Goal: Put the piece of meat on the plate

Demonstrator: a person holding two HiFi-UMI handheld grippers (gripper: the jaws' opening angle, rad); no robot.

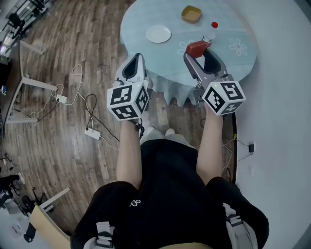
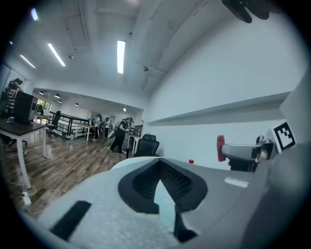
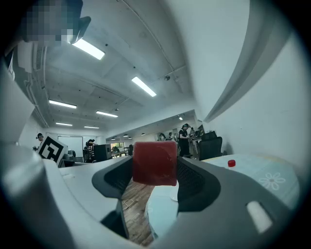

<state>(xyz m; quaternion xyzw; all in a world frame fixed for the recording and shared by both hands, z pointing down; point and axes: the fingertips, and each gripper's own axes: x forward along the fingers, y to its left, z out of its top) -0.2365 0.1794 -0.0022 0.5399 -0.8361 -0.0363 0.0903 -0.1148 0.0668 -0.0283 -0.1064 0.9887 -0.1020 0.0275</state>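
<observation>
The piece of meat (image 1: 198,48) is a red block held between the jaws of my right gripper (image 1: 199,51), which is shut on it just over the near edge of the round table. In the right gripper view the meat (image 3: 154,163) fills the gap between the jaws. The white plate (image 1: 158,34) lies empty on the table, farther in and left of the meat. My left gripper (image 1: 137,61) hovers at the table's near left edge, shut and holding nothing; its jaws (image 2: 158,177) meet at the tips.
The table's light blue cloth (image 1: 233,63) has flower prints. A yellow bowl (image 1: 191,14) sits at the far side, and a clear bottle with a red cap (image 1: 210,33) stands right behind the meat. Cables and a power strip (image 1: 92,133) lie on the wood floor to the left.
</observation>
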